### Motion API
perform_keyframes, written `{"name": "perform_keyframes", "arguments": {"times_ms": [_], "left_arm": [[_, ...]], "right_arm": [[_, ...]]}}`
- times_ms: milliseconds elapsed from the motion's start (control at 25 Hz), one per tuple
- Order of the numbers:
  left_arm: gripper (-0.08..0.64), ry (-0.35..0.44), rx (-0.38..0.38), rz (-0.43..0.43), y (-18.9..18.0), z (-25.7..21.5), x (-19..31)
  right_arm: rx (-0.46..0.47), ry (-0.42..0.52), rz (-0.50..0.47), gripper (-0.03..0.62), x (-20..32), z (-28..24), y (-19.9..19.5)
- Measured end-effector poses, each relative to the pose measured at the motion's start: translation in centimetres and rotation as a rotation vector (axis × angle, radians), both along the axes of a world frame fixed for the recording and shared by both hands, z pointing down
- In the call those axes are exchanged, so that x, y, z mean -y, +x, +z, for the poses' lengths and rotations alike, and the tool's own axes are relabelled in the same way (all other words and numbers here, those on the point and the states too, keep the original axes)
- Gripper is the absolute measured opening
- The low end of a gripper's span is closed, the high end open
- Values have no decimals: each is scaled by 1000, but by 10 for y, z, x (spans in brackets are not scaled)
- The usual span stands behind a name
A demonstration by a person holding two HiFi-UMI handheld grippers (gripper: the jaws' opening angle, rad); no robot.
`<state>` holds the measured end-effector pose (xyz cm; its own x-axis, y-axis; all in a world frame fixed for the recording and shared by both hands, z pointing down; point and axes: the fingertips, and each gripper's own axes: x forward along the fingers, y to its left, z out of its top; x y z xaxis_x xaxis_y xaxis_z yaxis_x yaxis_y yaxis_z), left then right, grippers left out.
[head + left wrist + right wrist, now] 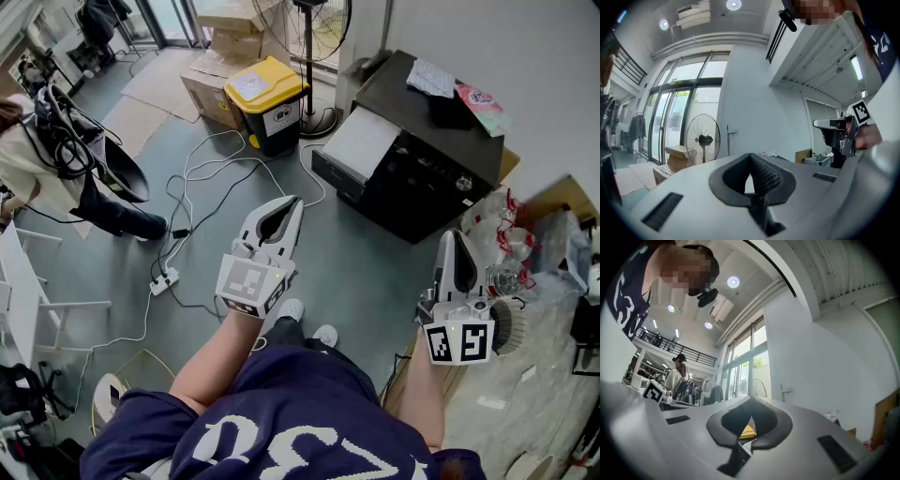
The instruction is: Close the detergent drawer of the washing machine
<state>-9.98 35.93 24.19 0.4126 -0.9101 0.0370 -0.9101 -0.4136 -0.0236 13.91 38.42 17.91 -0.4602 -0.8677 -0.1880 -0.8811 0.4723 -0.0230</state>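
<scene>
Both my left tongs [292, 204] and right tongs [457, 239] are pressed together, empty, over the floor [375, 272], black appliance [412, 178] at 1 o'clock

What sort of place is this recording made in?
Probably a tall workshop or lab hall, not a home: cardboard boxes, a trailing power strip, and a mezzanine railing overhead.

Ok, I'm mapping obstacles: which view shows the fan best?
Left gripper view: the fan shows its whole head, large, beside the windows; base hidden. Head view crops its head at the edge; right gripper view shows it small, distant.
</scene>
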Motion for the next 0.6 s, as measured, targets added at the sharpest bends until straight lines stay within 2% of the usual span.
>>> {"name": "perform_keyframes", "arguments": {"times_ms": [600], "left_arm": [[18, 2, 6, -38, 12, 7, 6]], "right_arm": [[50, -5, -67, 15, 4, 6, 19]]}}
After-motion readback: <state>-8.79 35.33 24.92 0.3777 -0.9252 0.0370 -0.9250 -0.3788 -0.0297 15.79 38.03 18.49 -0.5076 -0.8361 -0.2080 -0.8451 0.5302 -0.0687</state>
